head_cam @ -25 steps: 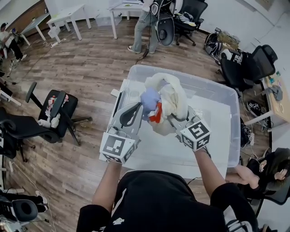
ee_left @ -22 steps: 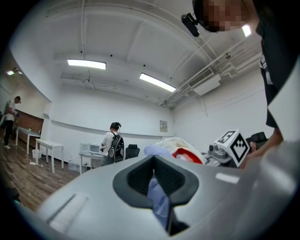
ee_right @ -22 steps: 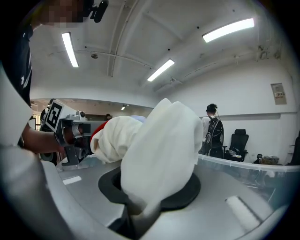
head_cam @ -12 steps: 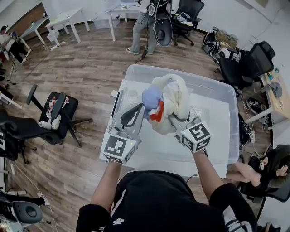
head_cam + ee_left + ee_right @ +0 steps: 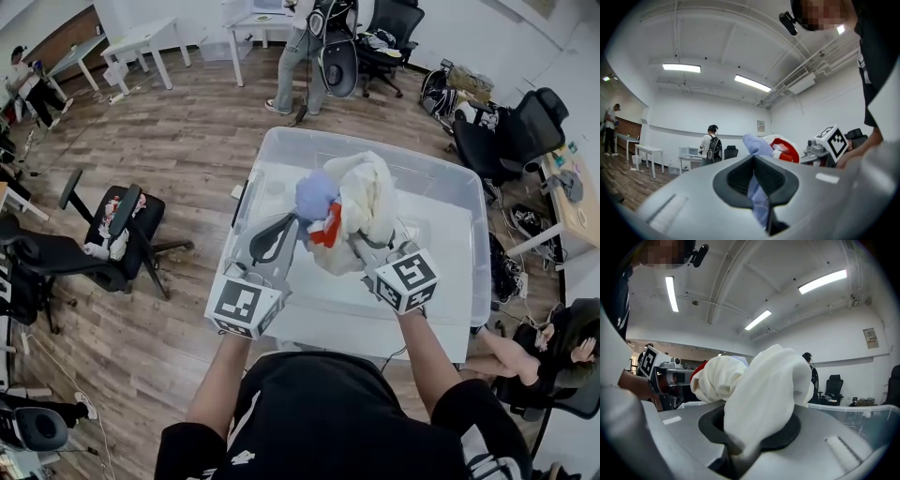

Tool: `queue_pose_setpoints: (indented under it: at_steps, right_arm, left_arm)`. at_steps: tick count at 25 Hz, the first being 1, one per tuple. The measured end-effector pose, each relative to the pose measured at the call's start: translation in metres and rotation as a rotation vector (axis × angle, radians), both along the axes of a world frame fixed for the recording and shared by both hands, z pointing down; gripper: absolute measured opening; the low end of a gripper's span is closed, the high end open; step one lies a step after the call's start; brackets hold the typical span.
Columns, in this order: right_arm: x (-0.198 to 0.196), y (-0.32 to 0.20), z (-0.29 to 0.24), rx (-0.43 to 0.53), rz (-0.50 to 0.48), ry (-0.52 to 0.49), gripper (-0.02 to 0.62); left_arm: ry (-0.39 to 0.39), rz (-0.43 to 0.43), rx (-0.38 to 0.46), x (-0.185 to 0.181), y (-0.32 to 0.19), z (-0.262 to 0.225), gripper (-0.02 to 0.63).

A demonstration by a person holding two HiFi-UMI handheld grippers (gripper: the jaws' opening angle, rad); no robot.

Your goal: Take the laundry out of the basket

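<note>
A clear plastic bin (image 5: 469, 202) serves as the laundry basket. Above it hangs a bundle of laundry: cream cloth (image 5: 367, 202), a lilac piece (image 5: 314, 194) and a red-and-white piece (image 5: 328, 230). My left gripper (image 5: 295, 225) is shut on the lilac cloth (image 5: 756, 199), which runs down between its jaws. My right gripper (image 5: 354, 244) is shut on the cream cloth (image 5: 764, 394), which bulges out over its jaws. The red piece (image 5: 783, 149) hangs between the two grippers. The bundle is held above the bin's bare white bottom (image 5: 441, 272).
A black office chair (image 5: 112, 230) stands on the wood floor left of the bin. A person with a backpack (image 5: 314, 47) stands by white desks (image 5: 141, 42) at the back. More chairs and bags (image 5: 506, 131) crowd the right side, where another person (image 5: 553, 347) sits.
Both grippers have lifted the bundle of cloth a little higher and further over the bin. Their grips look the same.
</note>
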State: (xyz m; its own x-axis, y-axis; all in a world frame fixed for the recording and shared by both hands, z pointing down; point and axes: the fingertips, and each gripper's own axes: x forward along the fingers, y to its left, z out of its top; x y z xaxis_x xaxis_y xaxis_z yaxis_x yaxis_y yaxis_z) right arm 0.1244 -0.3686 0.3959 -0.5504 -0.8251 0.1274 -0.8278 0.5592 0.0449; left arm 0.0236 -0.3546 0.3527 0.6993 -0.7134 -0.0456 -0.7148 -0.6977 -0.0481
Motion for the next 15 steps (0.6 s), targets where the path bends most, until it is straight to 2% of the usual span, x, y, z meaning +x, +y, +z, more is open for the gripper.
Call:
queue_pose_setpoints:
  at_steps: [15]
  right_arm:
    - [-0.003, 0.037, -0.018, 0.029, -0.015, -0.043, 0.12]
  left_arm:
    - [-0.002, -0.023, -0.014, -0.001, 0.047, 0.006, 0.008]
